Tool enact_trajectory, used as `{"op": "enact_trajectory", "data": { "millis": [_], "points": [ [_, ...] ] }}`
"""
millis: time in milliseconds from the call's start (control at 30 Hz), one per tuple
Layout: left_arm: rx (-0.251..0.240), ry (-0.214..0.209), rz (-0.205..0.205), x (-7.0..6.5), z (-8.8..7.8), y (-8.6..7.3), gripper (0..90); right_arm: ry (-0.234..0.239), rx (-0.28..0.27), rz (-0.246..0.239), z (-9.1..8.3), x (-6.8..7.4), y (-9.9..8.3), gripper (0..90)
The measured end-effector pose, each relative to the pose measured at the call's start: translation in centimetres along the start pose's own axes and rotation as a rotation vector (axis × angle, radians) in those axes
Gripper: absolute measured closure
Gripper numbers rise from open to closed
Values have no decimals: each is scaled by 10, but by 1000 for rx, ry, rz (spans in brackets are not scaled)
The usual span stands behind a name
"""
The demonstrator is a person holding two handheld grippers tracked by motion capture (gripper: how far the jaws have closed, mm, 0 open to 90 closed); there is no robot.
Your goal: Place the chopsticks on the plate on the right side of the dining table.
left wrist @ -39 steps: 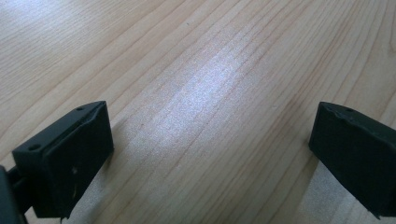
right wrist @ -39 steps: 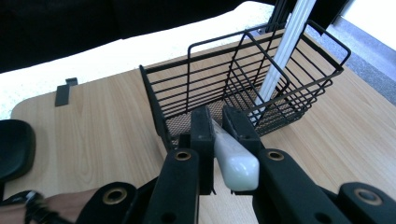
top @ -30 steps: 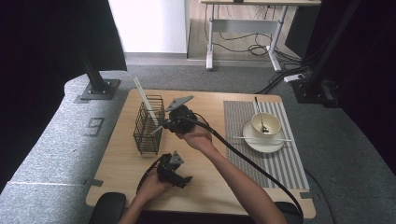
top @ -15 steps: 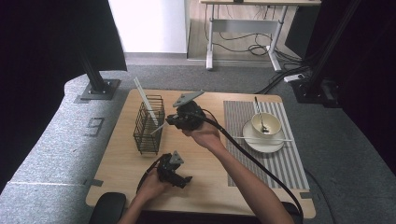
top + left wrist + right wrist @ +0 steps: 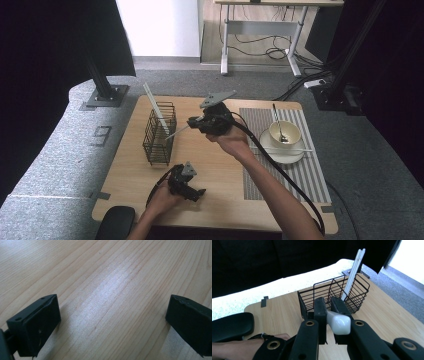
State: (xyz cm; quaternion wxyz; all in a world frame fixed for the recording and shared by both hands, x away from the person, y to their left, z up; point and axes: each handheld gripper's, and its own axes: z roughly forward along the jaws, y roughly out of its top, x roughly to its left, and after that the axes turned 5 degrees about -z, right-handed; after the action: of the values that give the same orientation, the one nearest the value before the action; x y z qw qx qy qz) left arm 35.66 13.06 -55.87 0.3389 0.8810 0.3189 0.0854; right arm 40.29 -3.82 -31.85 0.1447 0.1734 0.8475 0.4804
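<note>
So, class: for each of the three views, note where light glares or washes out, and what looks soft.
High view: the white wall panel is bright, its surroundings dark. Left gripper view: a pale sheen streaks the light wooden tabletop; the jaws look soft. Right gripper view: the daylit floor washes out; the white utensil handle blurs.

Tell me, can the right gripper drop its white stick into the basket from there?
Probably yes. The right gripper is shut on the white stick, whose tip hangs beside the basket. The basket's top is open, with just two white sticks leaning in a far corner, so there's room.
</note>
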Motion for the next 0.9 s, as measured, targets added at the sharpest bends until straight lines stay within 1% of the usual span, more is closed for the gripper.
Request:
{"op": "enact_trajectory", "data": {
  "millis": [100,133,200,233,267,300,333,367,400,433,467,500,533,567,600,633,700,733,833,867,900],
  "points": [
    [0,0,-1,0,0,0,0,-5,-13,3,-7,0,1,822],
    [0,0,-1,0,0,0,0,-15,-21,2,-15,-1,2,823],
    [0,0,-1,0,0,0,0,-34,-20,-4,-23,-2,3,822],
    [-1,0,-2,0,0,0,0,-34,-20,-4,-23,-2,3,822],
    [-2,-3,0,0,0,0,0,-53,-17,-4,-32,-3,3,822],
    [-2,-3,0,0,0,0,0,-53,-17,-4,-32,-3,3,822],
    [2,-5,5,1,0,0,0,-69,-21,0,-40,-4,3,822],
    [2,-5,5,1,0,0,0,-69,-21,0,-40,-4,3,822],
    [7,-4,5,1,0,1,0,-76,-21,2,-44,-4,2,822],
    [18,3,5,2,-2,3,23,-84,-25,7,-50,-5,0,822],
    [18,3,5,2,-2,3,46,-86,-24,11,-53,-6,-1,822],
    [14,15,1,1,-3,4,46,-86,-24,11,-53,-6,-1,822],
    [14,47,6,2,-6,5,95,-91,-22,18,-57,-6,-4,822],
    [14,47,6,2,-6,5,107,-96,-20,21,-59,-6,-5,822],
    [2,33,-7,4,-10,6,110,-100,-17,24,-61,-6,-7,822],
    [2,33,-7,4,-10,6,109,-100,-17,24,-61,-6,-7,822],
    [-26,-5,-26,6,-15,9,108,-103,-5,31,-63,-6,-13,821],
    [-26,-5,-26,6,-15,9,107,-103,-5,31,-63,-6,-13,821],
    [-63,-35,-29,7,-23,13,103,-97,11,31,-66,-4,-21,822],
    [-73,-45,-29,7,-25,14,110,-96,13,32,-67,-3,-22,821],
    [-73,-45,-29,7,-25,14,124,-96,13,32,-67,-3,-22,821]
  ]
}}
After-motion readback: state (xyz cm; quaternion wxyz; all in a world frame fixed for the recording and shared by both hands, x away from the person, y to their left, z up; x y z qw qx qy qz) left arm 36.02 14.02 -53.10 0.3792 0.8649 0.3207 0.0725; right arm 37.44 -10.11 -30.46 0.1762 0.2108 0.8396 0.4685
